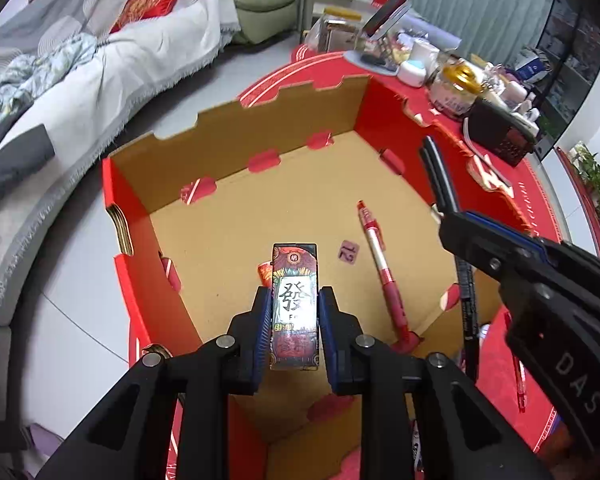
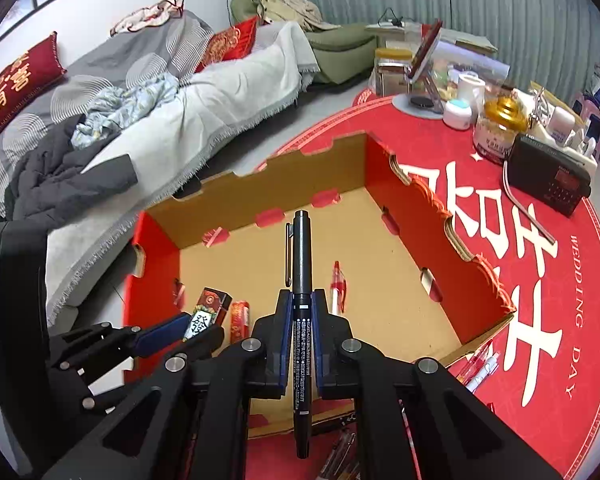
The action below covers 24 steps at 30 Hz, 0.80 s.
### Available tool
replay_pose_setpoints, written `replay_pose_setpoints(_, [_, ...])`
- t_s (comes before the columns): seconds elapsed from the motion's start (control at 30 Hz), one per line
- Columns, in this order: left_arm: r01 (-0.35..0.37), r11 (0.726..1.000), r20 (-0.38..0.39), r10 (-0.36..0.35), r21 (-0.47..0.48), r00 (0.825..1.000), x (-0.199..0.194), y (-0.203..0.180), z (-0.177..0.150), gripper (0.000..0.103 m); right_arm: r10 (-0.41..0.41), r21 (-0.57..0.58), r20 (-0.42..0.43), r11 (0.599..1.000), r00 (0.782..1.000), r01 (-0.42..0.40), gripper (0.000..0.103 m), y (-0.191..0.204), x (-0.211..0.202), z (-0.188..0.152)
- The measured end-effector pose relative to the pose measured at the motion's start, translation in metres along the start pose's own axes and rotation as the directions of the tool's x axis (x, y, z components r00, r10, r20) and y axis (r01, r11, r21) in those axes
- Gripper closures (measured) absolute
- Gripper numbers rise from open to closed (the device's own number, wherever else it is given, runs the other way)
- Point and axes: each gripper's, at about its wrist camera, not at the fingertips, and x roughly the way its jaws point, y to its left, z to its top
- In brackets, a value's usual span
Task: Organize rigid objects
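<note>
Left wrist view, left claw clamping patterned box over cardboard tray, right claw clenched on black marker

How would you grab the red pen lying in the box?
Grip the red pen across its bare middle, coming straight down from above. It lies flat on the floor of the cardboard box, clear of the walls, so tongs fit on either side of the thin barrel.

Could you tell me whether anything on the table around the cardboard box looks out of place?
Yes: several loose pens lie scattered on the red tablecloth by the cardboard box's near corner, outside it, while one red pen already lies inside.
</note>
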Motion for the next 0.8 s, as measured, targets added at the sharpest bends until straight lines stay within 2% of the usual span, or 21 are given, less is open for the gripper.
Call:
replay_pose_setpoints(0.17, [-0.015, 1.000, 0.010, 0.015, 0.015, 1.000, 0.005, -0.001, 0.002, 0.078, -0.001, -0.004, -0.022, 1.000, 1.000, 0.001, 0.093, -0.004, 0.011, -0.001])
replay_pose_setpoints(0.8, [-0.026, 1.000, -0.034, 0.025, -0.010, 0.999, 0.030, 0.009, 0.019, 0.078, 0.001, -0.015, -0.059, 1.000, 0.998, -0.002, 0.093, -0.003, 0.048, 0.014])
